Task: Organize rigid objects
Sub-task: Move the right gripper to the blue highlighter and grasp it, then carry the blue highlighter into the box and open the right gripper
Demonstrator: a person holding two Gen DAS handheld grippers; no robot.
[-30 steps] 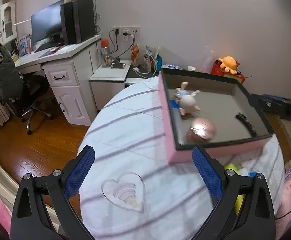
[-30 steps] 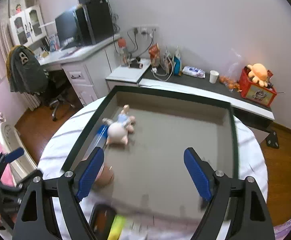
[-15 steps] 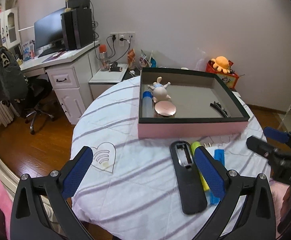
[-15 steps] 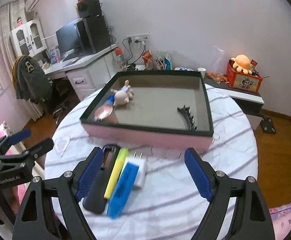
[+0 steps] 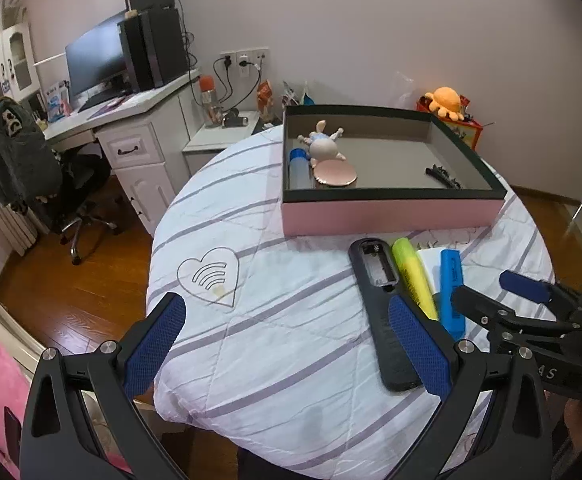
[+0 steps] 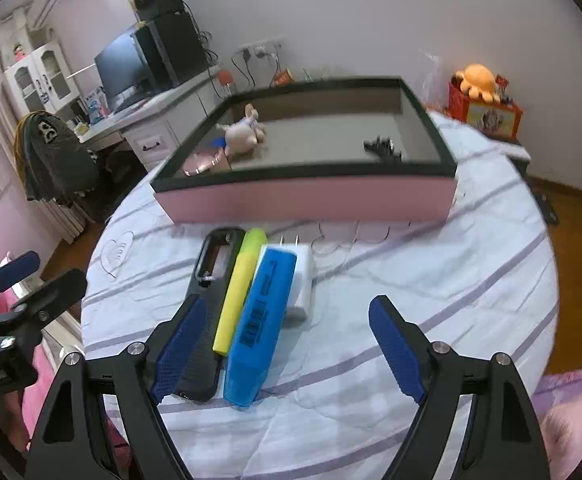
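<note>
Remote (image 6: pixel 207 304), yellow highlighter (image 6: pixel 239 292), blue highlighter (image 6: pixel 261 324) and white charger (image 6: pixel 303 280) lie side by side on the surface (image 6: pixel 431 280) before the pink box (image 6: pixel 307 200). Right gripper (image 6: pixel 283 344) and left gripper (image 5: pixel 287 344) both stand wide apart, holding nothing.

Ahead of the tools stands one pink box (image 5: pixel 391 216), holding four things: one small doll (image 5: pixel 323 146), one blue tube (image 5: pixel 299 168), one round pink mirror (image 5: pixel 335 174) and one black hair clip (image 5: pixel 443 176). Nearer the tools, on the one round table (image 5: pixel 251 320), lie four more, side by side: one black remote (image 6: pixel 207 304), one yellow marker (image 6: pixel 239 288), one blue marker (image 6: pixel 261 324) and one white charger (image 6: pixel 303 280). Two grippers show: one left gripper (image 5: pixel 287 344), one right gripper (image 6: pixel 287 348).
</note>
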